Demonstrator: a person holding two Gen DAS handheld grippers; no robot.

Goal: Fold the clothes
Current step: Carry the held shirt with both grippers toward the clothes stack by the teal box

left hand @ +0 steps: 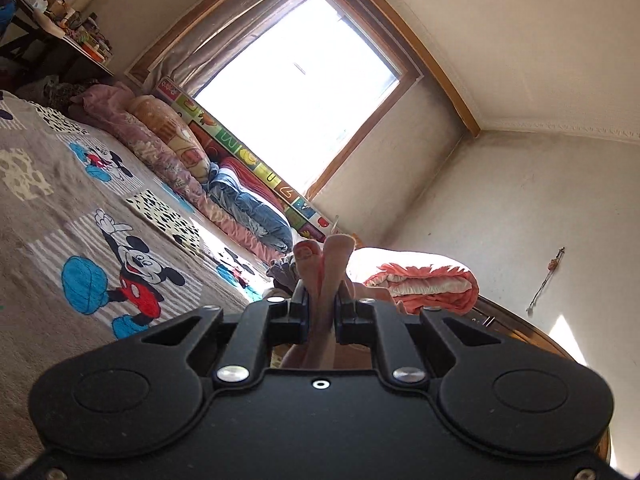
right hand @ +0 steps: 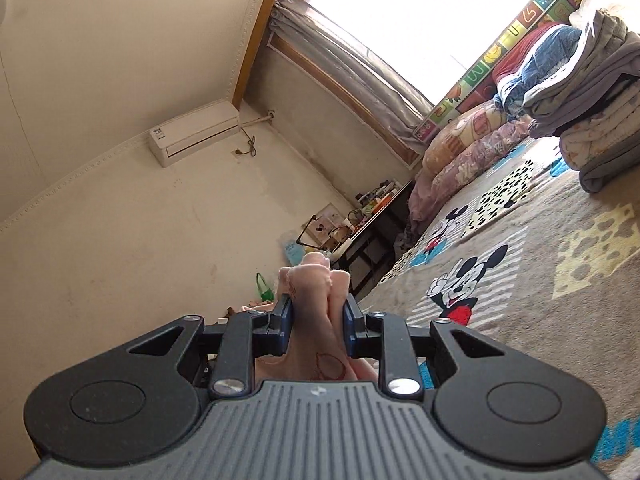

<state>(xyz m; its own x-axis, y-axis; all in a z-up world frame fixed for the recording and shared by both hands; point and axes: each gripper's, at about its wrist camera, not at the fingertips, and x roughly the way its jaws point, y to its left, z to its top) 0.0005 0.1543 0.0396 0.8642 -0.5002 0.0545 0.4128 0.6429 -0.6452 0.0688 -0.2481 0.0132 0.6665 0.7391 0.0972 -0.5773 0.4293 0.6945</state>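
Both claws pointed about level across the bed [left hand: 48,200], each rolled so the room looked tilted. The left claw [left hand: 322,300] was pinched on a bunched fold of the pink garment [left hand: 324,264], which stuck out past its fingertips. The right claw [right hand: 318,316] was pinched on a thicker bunch of the same pink cloth. Ahead of them the patterned bedspread lay bare, with pillows [left hand: 160,140] along the window side and a stack of folded clothes [right hand: 592,92] near the right claw.
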